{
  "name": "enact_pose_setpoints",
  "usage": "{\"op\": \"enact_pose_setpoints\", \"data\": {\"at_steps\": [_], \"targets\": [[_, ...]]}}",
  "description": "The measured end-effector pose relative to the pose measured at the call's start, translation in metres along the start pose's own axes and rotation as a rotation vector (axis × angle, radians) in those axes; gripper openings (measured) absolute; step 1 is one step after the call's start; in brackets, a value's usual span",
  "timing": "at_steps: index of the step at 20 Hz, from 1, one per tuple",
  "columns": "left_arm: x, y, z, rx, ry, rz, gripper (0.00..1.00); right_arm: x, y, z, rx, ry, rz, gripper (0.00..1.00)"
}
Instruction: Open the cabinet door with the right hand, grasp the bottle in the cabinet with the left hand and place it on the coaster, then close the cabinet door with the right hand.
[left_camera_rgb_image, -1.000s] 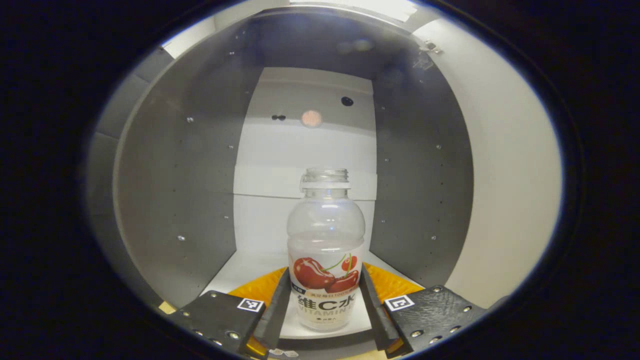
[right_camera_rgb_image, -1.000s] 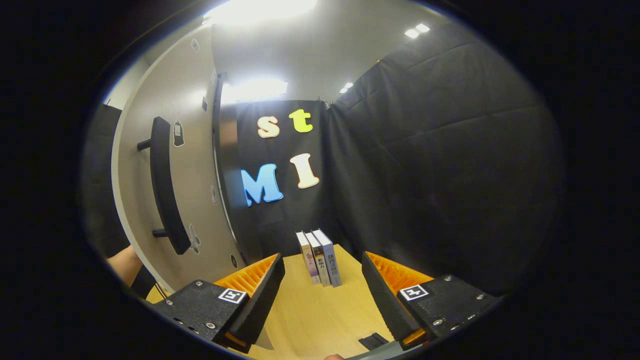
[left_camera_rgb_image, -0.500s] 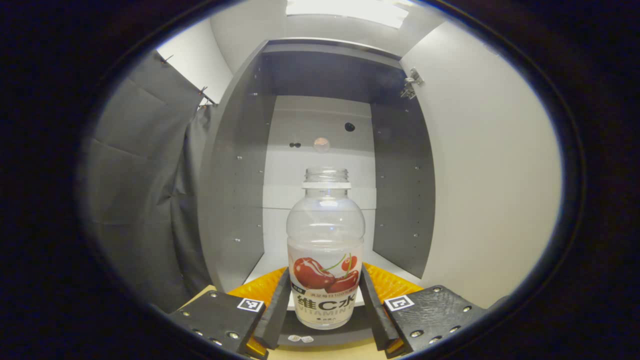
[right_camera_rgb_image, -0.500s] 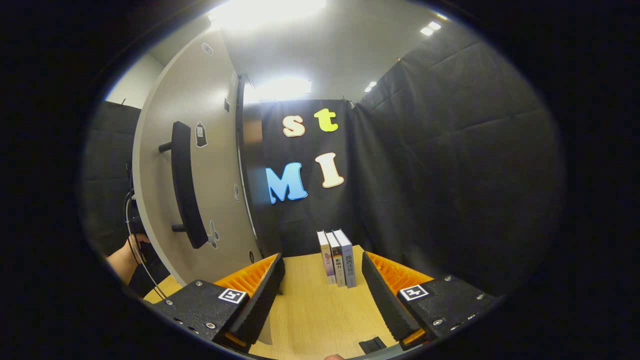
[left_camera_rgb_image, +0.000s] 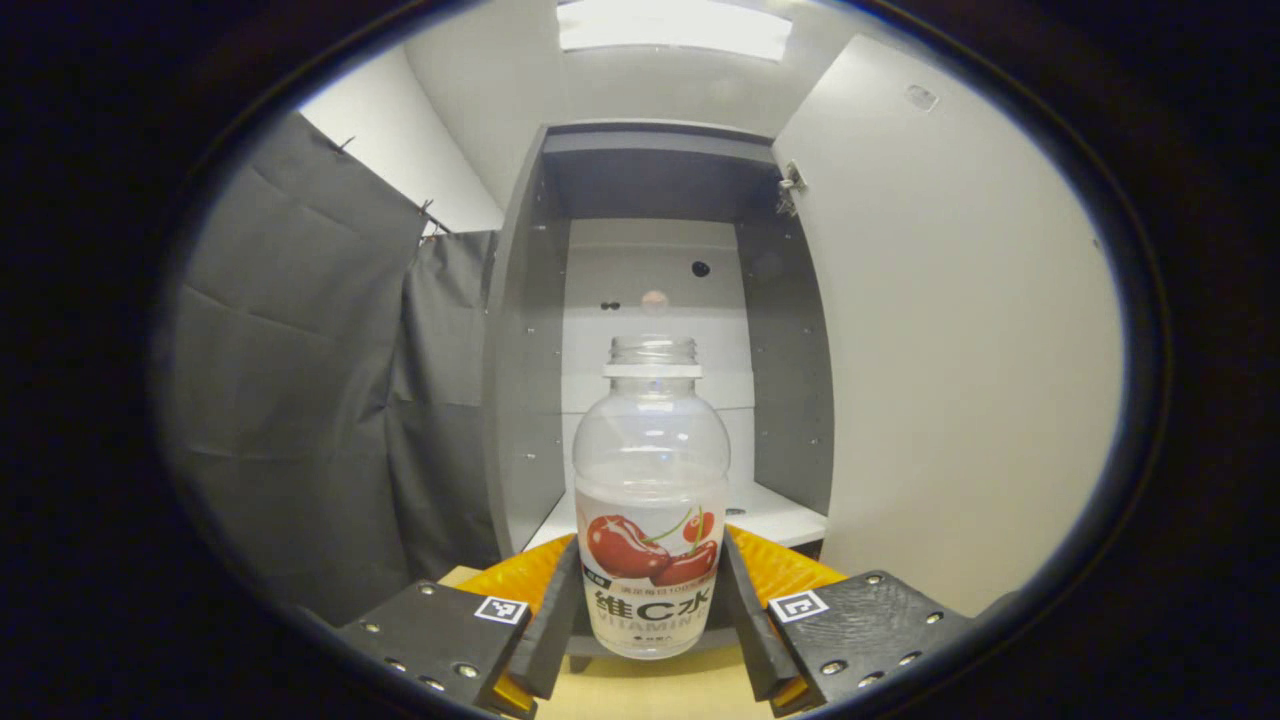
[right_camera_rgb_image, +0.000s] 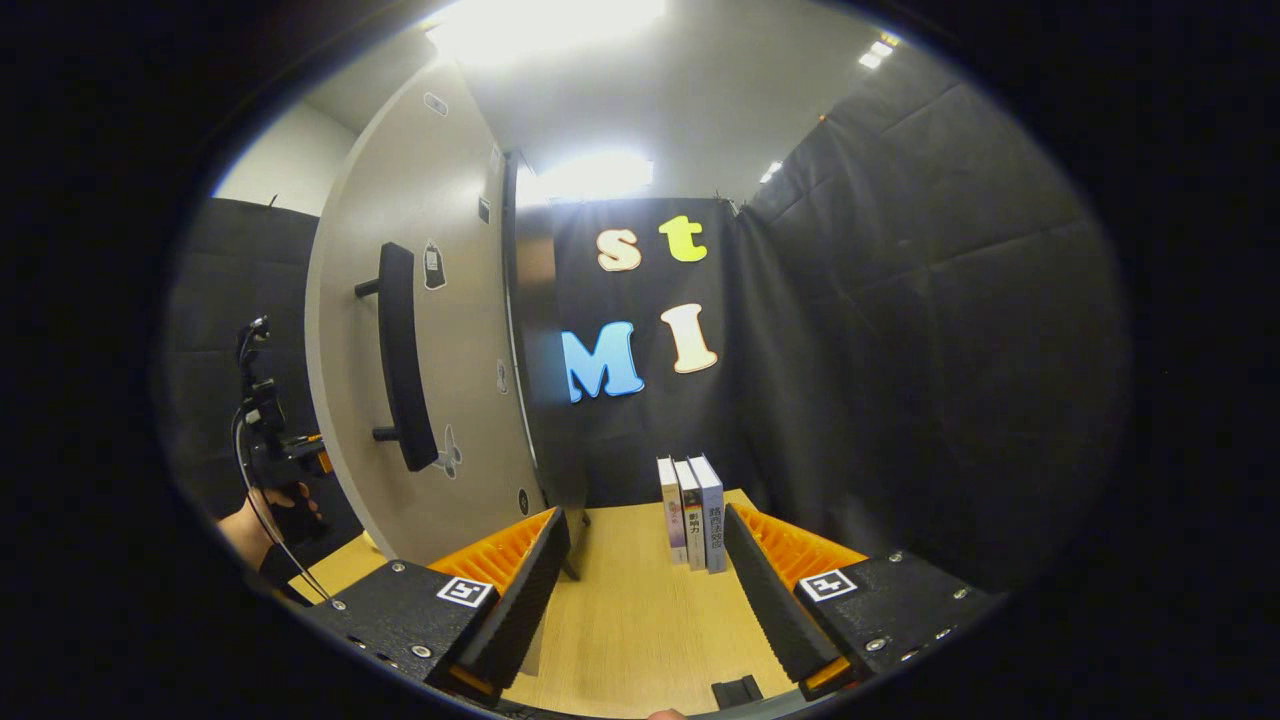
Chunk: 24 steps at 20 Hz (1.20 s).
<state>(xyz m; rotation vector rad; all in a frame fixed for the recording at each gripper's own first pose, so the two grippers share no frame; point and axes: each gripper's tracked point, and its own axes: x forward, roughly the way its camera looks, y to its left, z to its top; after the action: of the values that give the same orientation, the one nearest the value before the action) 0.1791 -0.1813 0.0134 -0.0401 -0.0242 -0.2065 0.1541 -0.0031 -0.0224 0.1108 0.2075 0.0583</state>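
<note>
The clear, uncapped bottle with a cherry label stands upright between my left gripper's fingers. My left gripper is shut on its lower half and holds it out in front of the open grey cabinet, above the wooden table. The pale cabinet door is swung open on the right in the left gripper view. In the right gripper view the door's outer face with its black bar handle stands to the left. My right gripper is open over the table, holding nothing and apart from the handle.
Three books stand upright at the far end of the wooden table. A small dark flat thing lies near the table's front edge. A hand holding the other gripper shows at the far left, past the door.
My left gripper has drawn back out of the cabinet with the bottle in it; the cabinet now stands farther off. The right gripper has shifted slightly, still open.
</note>
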Motion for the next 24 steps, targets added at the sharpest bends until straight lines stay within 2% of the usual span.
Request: {"op": "enact_pose_setpoints", "data": {"at_steps": [9,13,17,18,19,20,24], "targets": [[-0.076,0.000,-0.056,0.010,0.020,0.015,0.72,0.003,0.007,-0.019,-0.024,0.015,0.061,0.95],[-0.106,0.010,-0.081,-0.010,0.012,0.055,0.72,0.006,0.010,-0.025,-0.022,0.013,0.071,0.95],[-0.130,0.017,-0.105,-0.004,0.020,0.070,0.72,0.007,0.012,-0.024,-0.018,0.011,0.071,0.95],[-0.135,0.016,-0.114,-0.006,0.028,0.068,0.72,0.007,0.012,-0.024,-0.020,0.009,0.068,0.91],[-0.139,0.019,-0.121,-0.013,0.041,0.070,0.72,0.008,0.011,-0.025,-0.022,0.010,0.065,0.91],[-0.144,0.021,-0.130,-0.022,0.051,0.076,0.72,0.008,0.011,-0.025,-0.022,0.013,0.063,0.95],[-0.165,0.033,-0.166,-0.023,0.094,0.116,0.72,0.010,0.012,-0.022,-0.029,0.015,0.056,0.95]]}}
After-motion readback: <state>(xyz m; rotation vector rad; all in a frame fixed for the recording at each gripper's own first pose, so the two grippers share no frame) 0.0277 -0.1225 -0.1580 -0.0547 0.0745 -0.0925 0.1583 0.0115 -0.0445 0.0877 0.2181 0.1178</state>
